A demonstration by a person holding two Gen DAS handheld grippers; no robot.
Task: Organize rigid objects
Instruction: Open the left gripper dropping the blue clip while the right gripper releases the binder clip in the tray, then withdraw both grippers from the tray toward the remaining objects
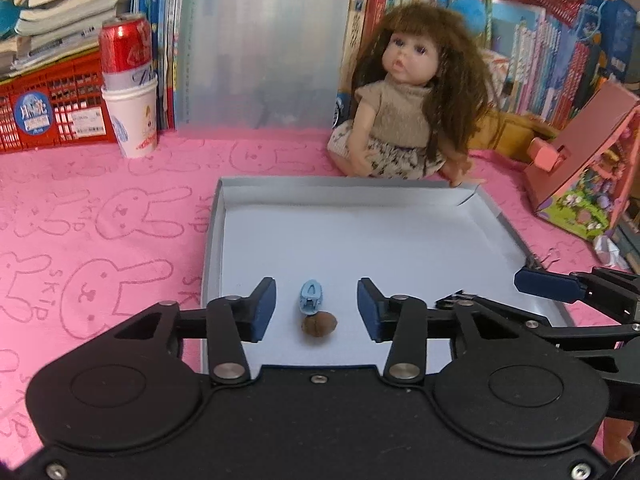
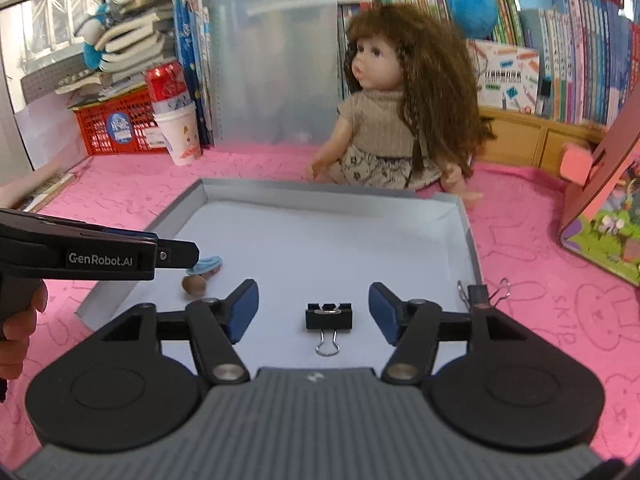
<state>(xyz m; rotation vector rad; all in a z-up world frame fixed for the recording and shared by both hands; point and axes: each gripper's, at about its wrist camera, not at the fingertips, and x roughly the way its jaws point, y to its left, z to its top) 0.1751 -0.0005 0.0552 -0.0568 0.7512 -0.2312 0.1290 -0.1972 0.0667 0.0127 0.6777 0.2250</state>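
A shallow grey tray lies on the pink cloth. In it lie a small blue hair clip, a brown nut touching it, and a black binder clip. My left gripper is open, with the hair clip and nut between its fingers. My right gripper is open around the binder clip. A second binder clip is clamped on the tray's right rim. The left gripper also shows in the right wrist view.
A doll sits just behind the tray. A cola can on paper cups and a red basket stand back left. A pink toy house stands right. Books and a translucent bin line the back.
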